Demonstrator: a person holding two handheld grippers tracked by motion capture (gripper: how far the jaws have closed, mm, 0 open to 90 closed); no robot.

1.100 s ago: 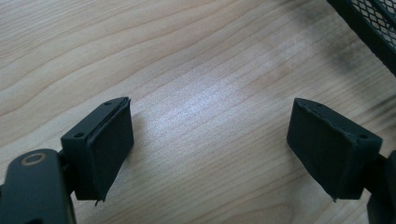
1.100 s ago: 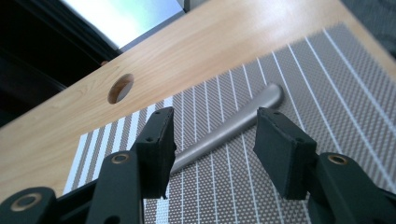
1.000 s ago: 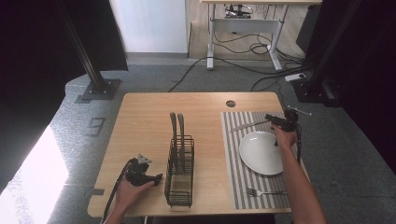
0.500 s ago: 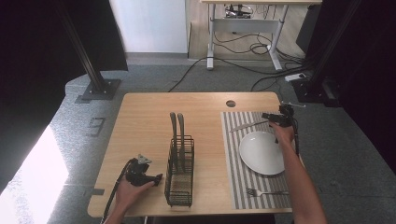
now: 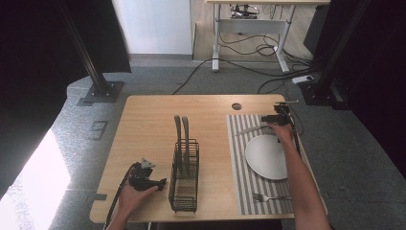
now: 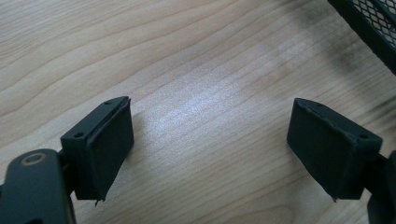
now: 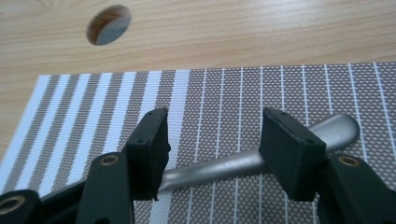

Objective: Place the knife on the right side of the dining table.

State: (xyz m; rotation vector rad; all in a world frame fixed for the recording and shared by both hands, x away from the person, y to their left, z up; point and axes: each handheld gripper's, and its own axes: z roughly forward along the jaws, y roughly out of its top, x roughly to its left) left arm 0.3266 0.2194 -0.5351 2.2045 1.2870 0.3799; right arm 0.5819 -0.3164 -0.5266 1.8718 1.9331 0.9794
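Observation:
A silver knife [image 5: 250, 129] lies across the far end of the striped placemat [image 5: 238, 163]. My right gripper [image 5: 274, 119] hovers open at the knife's handle end. In the right gripper view the handle [image 7: 224, 165] lies on the mat under the gap of that gripper [image 7: 215, 149] and runs on behind both jaws, with nothing clamped. A white plate [image 5: 266, 156] and a fork [image 5: 271, 197] rest on the mat nearer me. My left gripper [image 5: 155, 182] rests open on the bare wood [image 6: 210, 144], just left of a black wire caddy [image 5: 184, 175].
Two grey utensil handles [image 5: 181, 132] stick up out of the caddy. A round cable hole [image 5: 236, 106] [image 7: 108, 24] sits in the tabletop beyond the mat's far left corner. The table's right edge runs close by the right gripper.
My right gripper has moved a little left and away from me, from the plate's far rim to over the knife handle. The left gripper and the knife have stayed put.

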